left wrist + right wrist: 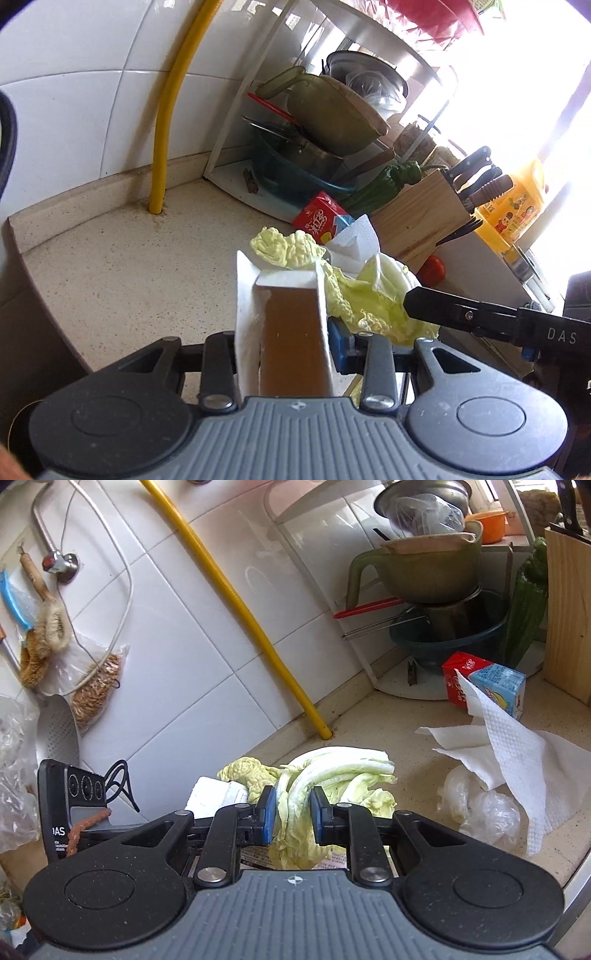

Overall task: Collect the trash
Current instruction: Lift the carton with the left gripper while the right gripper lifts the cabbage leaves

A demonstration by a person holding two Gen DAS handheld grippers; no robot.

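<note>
Cabbage leaves pinched between right claw pads.

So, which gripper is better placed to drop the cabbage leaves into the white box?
Right: the right gripper clamps the cabbage leaves; the left gripper holds the white box.

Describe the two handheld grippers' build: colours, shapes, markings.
Both match: ribbed grey body, two round black lobes, black linkage arms with silver pivot bolts, blue finger pads. Left gripper and right gripper each carry a small crosshair mark. White "DAS" lettering shows on each one's side.
</note>
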